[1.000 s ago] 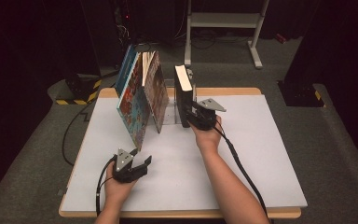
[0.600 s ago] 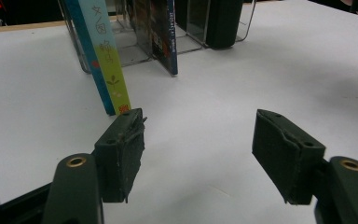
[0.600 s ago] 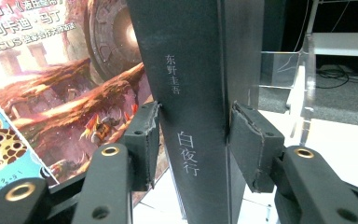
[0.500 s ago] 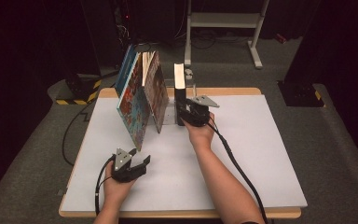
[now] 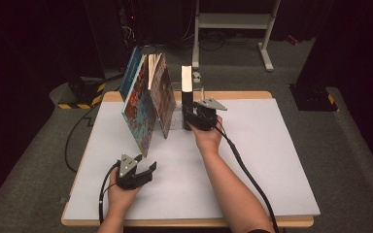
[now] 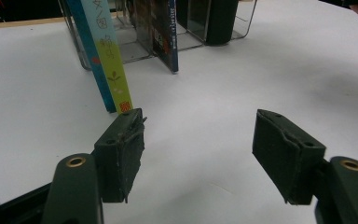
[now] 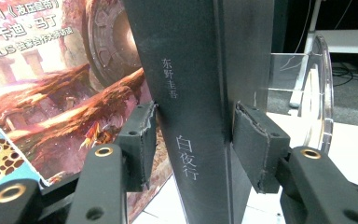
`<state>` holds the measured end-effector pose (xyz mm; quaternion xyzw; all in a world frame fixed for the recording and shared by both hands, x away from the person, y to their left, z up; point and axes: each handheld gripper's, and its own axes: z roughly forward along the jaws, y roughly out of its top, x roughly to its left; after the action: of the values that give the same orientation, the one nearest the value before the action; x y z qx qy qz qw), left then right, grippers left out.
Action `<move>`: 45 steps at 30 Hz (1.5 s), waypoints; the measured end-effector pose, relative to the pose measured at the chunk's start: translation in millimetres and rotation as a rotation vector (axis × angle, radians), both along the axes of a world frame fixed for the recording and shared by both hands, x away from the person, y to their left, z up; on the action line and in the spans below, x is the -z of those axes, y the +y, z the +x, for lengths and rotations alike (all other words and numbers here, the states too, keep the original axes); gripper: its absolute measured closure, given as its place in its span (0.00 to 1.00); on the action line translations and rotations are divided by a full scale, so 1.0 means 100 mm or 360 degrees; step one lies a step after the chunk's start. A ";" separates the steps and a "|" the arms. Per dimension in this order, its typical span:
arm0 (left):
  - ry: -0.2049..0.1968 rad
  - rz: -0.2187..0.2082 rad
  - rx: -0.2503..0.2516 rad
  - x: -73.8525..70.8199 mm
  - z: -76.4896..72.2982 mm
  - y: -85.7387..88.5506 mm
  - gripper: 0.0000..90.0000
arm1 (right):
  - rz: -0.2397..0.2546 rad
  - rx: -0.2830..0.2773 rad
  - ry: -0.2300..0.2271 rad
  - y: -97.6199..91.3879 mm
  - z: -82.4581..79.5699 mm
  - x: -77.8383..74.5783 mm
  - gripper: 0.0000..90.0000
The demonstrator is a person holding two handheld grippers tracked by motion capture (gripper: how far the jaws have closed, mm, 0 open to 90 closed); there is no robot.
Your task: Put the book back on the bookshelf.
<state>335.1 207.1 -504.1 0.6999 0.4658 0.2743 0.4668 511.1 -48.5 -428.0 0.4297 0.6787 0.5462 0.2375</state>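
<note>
Here, right tongs just opening around upright black book, left tongs agape, empty.

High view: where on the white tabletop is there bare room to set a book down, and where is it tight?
The white tabletop is bare right of the right gripper and its cable, out to the right edge. Another bare stretch lies between the two forearms, and one left of the leaning picture books. It is tight around the clear rack, where the black book stands between the right gripper's jaws.
</note>
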 end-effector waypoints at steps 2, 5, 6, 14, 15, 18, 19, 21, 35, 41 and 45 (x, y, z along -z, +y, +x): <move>-0.0001 0.0013 0.0003 0.00 0.00 0.00 0.38 | 0.0001 -0.0016 0.0013 -0.01 -0.02 -0.01 0.50; -0.0002 0.0034 0.0014 0.01 0.01 0.00 0.37 | -0.0017 -0.0052 0.0017 -0.05 -0.08 -0.03 0.44; 0.0008 0.0039 0.0019 0.02 0.02 0.00 0.36 | -0.0024 -0.0061 0.0016 -0.06 -0.11 -0.03 0.42; -0.0021 0.0070 0.0006 -0.01 0.03 0.02 0.34 | -0.0099 -0.0056 0.0030 -0.42 -0.44 0.01 0.31; -0.0025 0.0061 0.0001 -0.01 0.03 0.02 0.34 | -0.0127 -0.0051 0.0021 -0.50 -0.50 0.02 0.30; -0.0038 0.0053 -0.0010 -0.04 0.03 0.04 0.34 | -0.0155 -0.0034 0.0016 -0.65 -0.63 0.06 0.29; -0.0042 0.0070 -0.0014 -0.04 0.03 0.04 0.34 | -0.0186 -0.0015 0.0010 -0.83 -0.76 0.10 0.29; -0.0034 0.0090 -0.0012 -0.04 0.04 0.04 0.33 | -0.0220 0.0023 0.0009 -1.04 -0.90 0.16 0.29; -0.0013 0.0061 -0.0105 -0.19 0.01 0.30 0.23 | -0.0324 0.0366 0.0042 -2.23 -1.59 0.54 0.26; 0.0008 0.0063 -0.0118 -0.16 0.04 0.30 0.22 | -0.0327 0.0344 0.0057 -2.24 -1.57 0.56 0.25; 0.0010 0.0071 -0.0120 -0.15 0.05 0.29 0.22 | -0.0314 0.0357 0.0067 -2.26 -1.58 0.57 0.25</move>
<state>340.0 236.3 -489.0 0.6930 0.4870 0.2998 0.4389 353.4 -275.0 -484.7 0.4887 0.6817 0.4378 0.3237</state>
